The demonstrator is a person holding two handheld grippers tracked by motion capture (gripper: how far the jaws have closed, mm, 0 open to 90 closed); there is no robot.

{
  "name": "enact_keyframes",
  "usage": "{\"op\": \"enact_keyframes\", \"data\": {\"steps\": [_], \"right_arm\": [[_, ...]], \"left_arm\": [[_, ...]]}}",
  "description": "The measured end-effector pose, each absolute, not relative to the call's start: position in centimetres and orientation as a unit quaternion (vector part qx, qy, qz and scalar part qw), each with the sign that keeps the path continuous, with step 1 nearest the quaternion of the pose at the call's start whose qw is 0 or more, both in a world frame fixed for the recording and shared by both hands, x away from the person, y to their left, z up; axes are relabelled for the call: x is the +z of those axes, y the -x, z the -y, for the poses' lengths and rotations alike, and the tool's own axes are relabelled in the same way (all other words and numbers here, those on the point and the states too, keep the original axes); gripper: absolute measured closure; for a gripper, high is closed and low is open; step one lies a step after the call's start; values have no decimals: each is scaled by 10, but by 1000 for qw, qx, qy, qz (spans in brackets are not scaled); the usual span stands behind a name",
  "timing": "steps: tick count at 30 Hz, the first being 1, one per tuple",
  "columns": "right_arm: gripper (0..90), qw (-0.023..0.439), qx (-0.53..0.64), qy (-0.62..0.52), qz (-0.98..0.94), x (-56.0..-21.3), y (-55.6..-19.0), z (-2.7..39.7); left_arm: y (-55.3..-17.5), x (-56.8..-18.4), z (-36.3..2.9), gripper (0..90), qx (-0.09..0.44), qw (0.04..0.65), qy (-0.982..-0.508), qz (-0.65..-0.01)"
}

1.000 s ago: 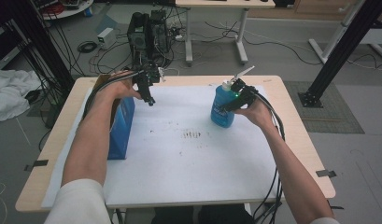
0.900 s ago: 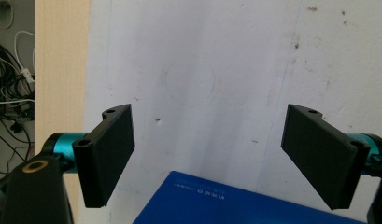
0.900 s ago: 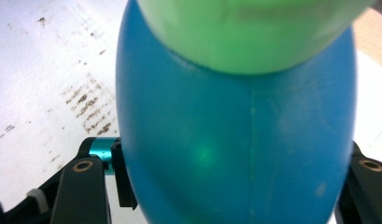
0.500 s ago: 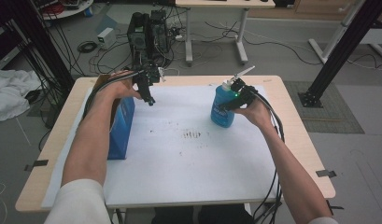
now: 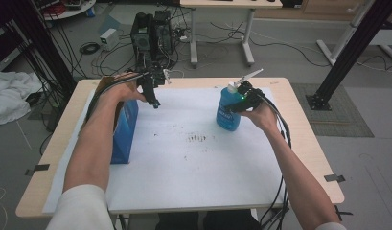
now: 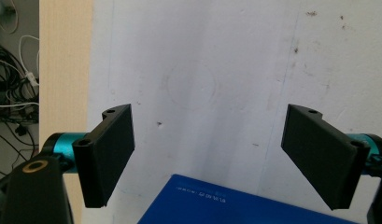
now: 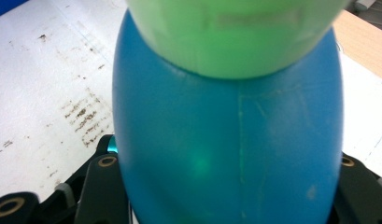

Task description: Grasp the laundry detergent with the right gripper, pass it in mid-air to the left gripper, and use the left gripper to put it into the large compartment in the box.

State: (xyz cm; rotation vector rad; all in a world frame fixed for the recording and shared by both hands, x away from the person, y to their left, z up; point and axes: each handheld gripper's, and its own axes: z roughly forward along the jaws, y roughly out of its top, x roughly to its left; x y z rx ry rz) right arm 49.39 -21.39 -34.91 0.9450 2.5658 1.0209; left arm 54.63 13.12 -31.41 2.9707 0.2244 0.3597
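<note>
Two labels, bottle (image 5: 228,113), box (image 5: 123,132); unreadable

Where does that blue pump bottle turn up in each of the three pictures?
High view: blue bottle stands right of centre, at the right gripper.
Left gripper view: I can't find it.
Right gripper view: it looms close, centre.
Shared landmark: the white sheet.

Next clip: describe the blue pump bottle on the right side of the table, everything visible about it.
The blue pump bottle stands upright on the white sheet at the table's right side. Its body looks like smooth, glossy plastic, rounded at the shoulders, with a label whose print is too small to read. A white pump head with a long nozzle tops it. The right tongs have just been closing and now clamp its upper body, a green glow reflecting on the plastic.
</note>
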Motion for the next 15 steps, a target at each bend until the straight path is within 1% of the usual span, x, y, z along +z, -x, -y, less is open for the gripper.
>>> {"op": "enact_keyframes", "data": {"steps": [6, 15], "right_arm": [[452, 111, 349, -326, -872, -349, -494, 213], [458, 124, 345, -315, -876, -347, -493, 210]], "left_arm": [[-545, -311, -131, 173, 123, 73, -987, -73], [-539, -303, -128, 173, 126, 92, -985, -74]]}}
